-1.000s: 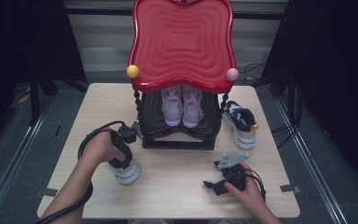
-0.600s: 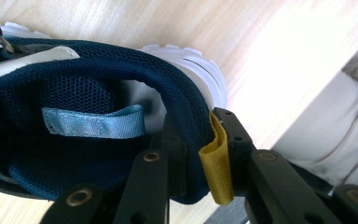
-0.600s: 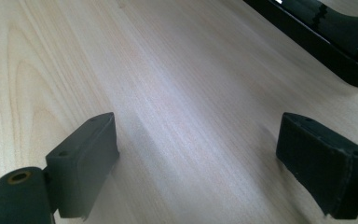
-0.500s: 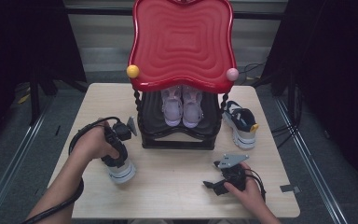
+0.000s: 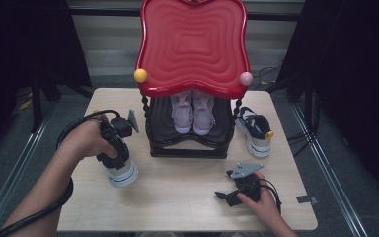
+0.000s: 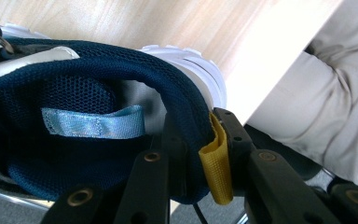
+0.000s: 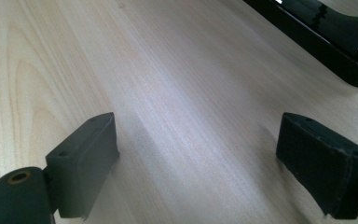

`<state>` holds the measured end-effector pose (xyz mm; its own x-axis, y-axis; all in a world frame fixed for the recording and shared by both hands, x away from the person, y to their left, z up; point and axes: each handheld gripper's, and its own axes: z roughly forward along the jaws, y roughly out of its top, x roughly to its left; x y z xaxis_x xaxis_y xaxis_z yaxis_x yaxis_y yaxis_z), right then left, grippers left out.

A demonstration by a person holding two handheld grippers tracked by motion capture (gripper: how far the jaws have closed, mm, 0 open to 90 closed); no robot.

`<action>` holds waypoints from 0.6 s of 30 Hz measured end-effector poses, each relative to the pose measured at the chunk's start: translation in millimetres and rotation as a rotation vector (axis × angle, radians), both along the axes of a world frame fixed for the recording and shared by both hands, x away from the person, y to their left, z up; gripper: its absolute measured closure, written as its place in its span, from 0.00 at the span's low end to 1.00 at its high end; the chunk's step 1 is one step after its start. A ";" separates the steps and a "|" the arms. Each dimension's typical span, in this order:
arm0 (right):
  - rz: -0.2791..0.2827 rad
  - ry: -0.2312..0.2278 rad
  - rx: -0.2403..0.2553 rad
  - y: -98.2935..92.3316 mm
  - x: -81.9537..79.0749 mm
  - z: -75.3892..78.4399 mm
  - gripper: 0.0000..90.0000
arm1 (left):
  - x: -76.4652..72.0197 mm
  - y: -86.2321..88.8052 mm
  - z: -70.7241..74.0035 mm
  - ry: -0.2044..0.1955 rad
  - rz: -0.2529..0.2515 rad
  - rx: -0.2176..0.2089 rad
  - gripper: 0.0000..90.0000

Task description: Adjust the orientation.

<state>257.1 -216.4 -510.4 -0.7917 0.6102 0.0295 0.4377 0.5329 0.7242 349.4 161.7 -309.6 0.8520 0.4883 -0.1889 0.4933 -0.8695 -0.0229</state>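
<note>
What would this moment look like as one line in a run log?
left gripper: shut on navy sneaker heel collar, lifted | right gripper: open, on table | rack: pink pair

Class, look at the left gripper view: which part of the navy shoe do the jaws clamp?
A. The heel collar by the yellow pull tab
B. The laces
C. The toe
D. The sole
A: the left gripper has its jaws shut on the navy shoe's heel collar, with the yellow pull tab lying against one jaw.
</note>
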 end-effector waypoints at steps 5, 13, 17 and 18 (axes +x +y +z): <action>0.000 0.000 0.000 0.0 0.0 0.0 0.13 | -1.5 -2.9 20.5 -0.004 -0.018 -0.005 0.84; 0.000 0.000 0.000 0.0 0.0 0.0 0.13 | -2.9 -6.9 57.6 -0.016 -0.031 -0.009 0.84; 0.001 0.002 -0.003 -0.1 -0.1 0.1 0.13 | -4.0 -7.7 76.0 -0.023 -0.031 -0.013 0.84; 0.001 0.001 -0.003 -0.1 -0.1 0.0 0.13 | -4.3 -7.9 80.3 -0.027 -0.031 -0.013 0.84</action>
